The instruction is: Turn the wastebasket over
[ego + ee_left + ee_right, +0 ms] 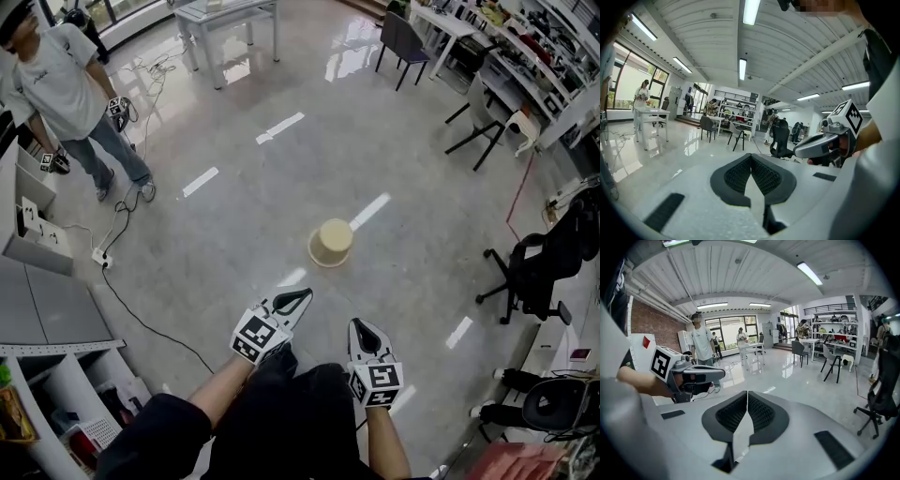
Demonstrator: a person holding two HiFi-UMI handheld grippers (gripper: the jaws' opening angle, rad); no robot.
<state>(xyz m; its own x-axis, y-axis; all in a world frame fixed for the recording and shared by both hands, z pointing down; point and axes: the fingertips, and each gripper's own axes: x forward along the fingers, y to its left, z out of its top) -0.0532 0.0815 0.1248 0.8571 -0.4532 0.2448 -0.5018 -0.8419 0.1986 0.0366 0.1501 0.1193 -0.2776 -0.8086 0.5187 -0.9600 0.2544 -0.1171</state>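
Beige round plastic wastebasket (331,243) just right of centre in the head view, alone on the glossy grey floor (281,187). Wider end down, narrower flat end up, close beside a white tape strip (369,211).

Below it and well apart from it, two white hand-held grippers with black jaws, both pointing up the frame toward it. Left gripper (292,301) at lower centre-left, right gripper (364,333) at lower centre-right. Jaws of each pressed together with nothing between them, plain in both gripper views.

In the upper left, a standing person (61,80) in a grey T-shirt and jeans. At the right edge, a black office chair (539,267). At the top, a white table (225,14).
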